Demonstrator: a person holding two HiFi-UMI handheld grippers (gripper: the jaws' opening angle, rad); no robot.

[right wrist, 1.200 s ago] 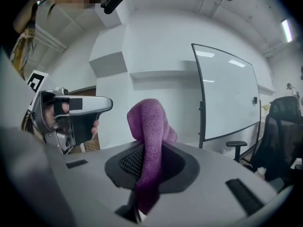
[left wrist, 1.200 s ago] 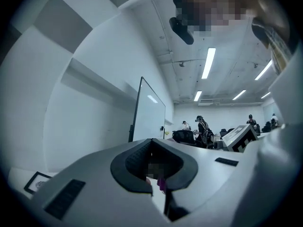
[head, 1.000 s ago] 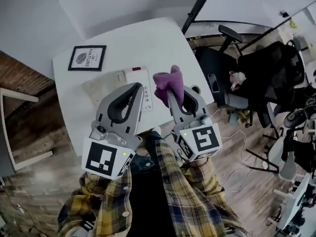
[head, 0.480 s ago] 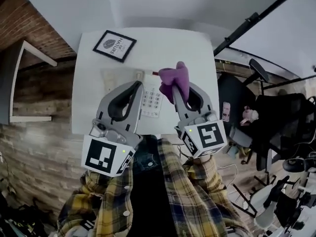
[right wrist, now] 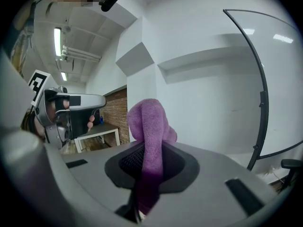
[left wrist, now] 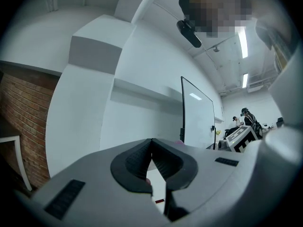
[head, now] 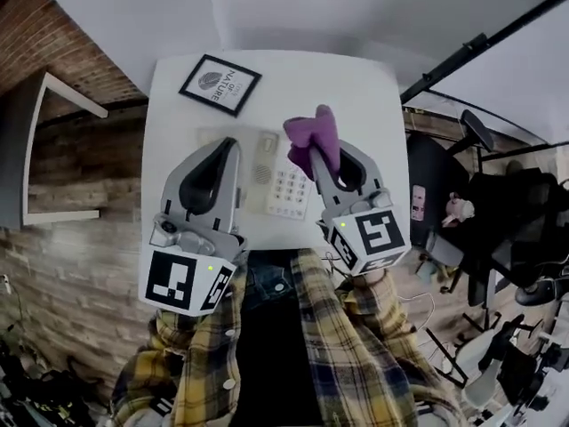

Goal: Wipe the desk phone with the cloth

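The desk phone lies at the centre of the head view, on the white table, between your two grippers. Half a second ago your left gripper covered its left part; now that gripper stands further left in the frame and the pale handset shows beside the keypad.

The cloth is not on the phone. It stays pinched in your right gripper, raised above the phone's upper right corner much as before. It is purple, soft and nubby like terry, folded into a rounded hump that stands up past the jaw tips. In the right gripper view the black ribbed pads close on the cloth.

Your left gripper holds nothing: its jaws are together, tips meeting, with the same ribbed black pads set in smooth grey shells.

A black-framed picture lies flat at the table's upper left. A brick wall fills the frame's left edge.
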